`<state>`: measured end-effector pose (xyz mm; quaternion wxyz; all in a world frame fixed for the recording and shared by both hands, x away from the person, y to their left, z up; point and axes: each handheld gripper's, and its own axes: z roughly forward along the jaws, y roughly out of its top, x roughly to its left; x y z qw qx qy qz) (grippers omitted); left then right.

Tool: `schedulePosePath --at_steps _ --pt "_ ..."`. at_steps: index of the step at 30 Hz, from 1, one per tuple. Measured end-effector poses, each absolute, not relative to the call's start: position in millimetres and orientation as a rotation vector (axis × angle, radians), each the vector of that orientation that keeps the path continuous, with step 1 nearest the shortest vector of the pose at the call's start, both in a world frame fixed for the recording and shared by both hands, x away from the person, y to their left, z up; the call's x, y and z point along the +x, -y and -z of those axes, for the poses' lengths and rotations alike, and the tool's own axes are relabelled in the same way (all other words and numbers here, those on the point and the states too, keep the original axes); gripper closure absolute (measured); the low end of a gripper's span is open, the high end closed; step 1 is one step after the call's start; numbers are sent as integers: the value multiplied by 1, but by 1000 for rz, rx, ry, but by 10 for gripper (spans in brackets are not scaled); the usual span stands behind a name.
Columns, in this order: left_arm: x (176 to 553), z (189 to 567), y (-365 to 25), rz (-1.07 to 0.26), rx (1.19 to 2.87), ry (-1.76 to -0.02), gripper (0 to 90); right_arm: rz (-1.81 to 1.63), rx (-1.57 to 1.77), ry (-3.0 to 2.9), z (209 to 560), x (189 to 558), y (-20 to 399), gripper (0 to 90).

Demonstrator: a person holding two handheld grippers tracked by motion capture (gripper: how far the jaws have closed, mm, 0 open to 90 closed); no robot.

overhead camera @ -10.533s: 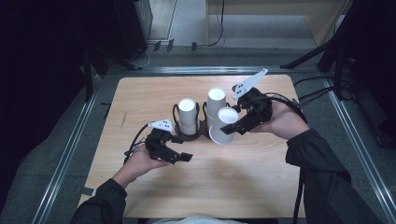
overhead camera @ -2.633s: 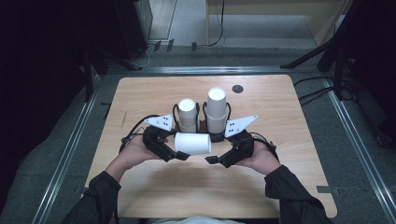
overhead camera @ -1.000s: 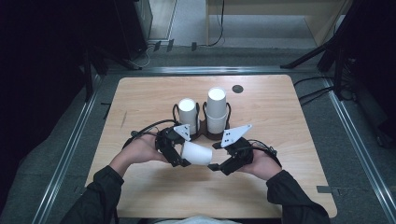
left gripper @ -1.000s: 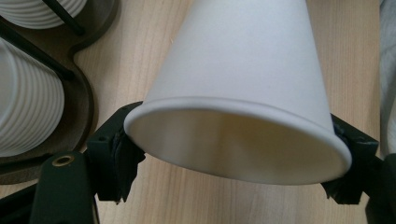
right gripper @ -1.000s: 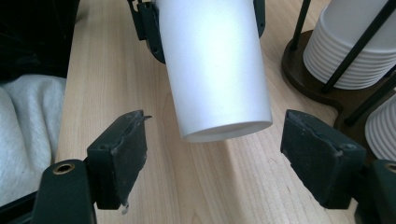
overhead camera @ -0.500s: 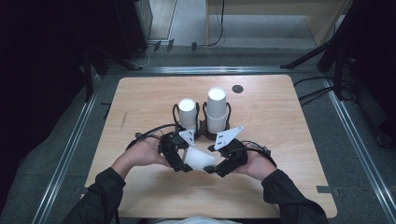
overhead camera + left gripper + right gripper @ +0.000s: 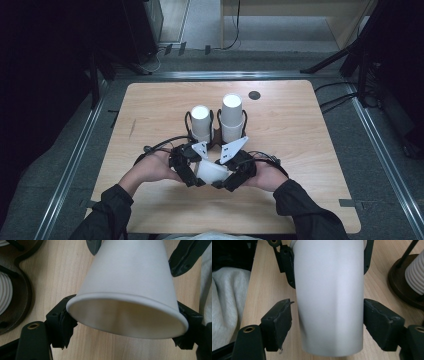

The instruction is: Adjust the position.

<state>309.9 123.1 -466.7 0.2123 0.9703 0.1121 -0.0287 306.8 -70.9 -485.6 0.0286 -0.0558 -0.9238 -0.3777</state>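
A white paper cup (image 7: 212,172) lies on its side just above the table's front middle, between both hands. My left gripper (image 7: 192,175) is shut on its open rim. In the left gripper view the pads (image 7: 62,322) pinch the cup (image 7: 130,277) by its rim on both sides. My right gripper (image 7: 228,178) faces it from the right, and its jaws have just been closing around the cup's closed end. In the right gripper view the cup (image 7: 329,295) stands between the pads (image 7: 278,322). A thin gap shows at the left pad, so my right gripper (image 7: 328,322) is open.
Two stacks of white cups (image 7: 201,122) (image 7: 232,116) stand upside down in dark wire holders just behind the hands. A small black disc (image 7: 254,95) lies at the back right. A grey sleeve (image 7: 227,302) lies at the left of the right gripper view.
Both hands have drawn together and slightly towards the front. The right gripper has slid left so its jaws now flank the cup's closed end, and they have narrowed. The left grip is unchanged.
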Motion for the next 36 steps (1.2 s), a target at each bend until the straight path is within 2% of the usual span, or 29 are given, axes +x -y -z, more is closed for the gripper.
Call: schedulePosePath --at_steps 10,18,25,36 --pt "308 468 -128 80 2683 -343 199 1127 -162 2859 489 309 62 311" --pt "309 466 -131 90 2654 -333 186 1153 -147 2850 485 310 63 316" --pt "312 462 -133 97 2594 -373 100 1170 -148 2850 483 310 66 316" --pt "318 448 -152 82 2425 -423 83 1293 -208 2804 471 316 80 316"
